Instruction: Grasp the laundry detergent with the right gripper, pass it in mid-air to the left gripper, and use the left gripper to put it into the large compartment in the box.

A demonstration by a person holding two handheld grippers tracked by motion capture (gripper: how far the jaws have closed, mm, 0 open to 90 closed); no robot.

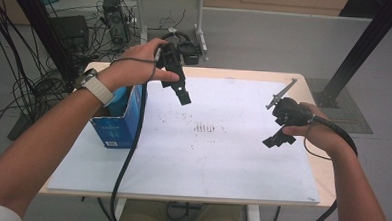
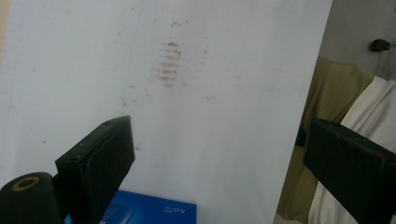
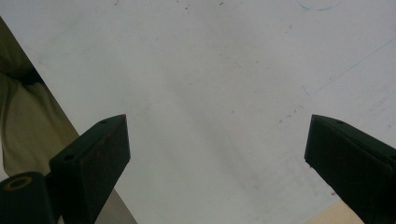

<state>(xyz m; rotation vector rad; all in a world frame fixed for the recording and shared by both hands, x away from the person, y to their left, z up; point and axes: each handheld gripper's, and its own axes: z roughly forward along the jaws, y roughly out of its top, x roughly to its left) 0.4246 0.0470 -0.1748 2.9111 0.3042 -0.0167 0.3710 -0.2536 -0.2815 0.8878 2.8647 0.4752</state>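
Our right tongs (image 1: 279,140) hover wide open and empty over the white surface (image 1: 222,161). Farther off, our left tongs (image 1: 181,92), equally agape, hang beside the blue box (image 1: 118,124) at the left edge: light, stiff cardboard, best gripped by its open rim.

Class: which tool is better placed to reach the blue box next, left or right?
Left. The left tool hangs open beside the blue box at the table's left edge; the right tool, also open, is far across the white sheet.
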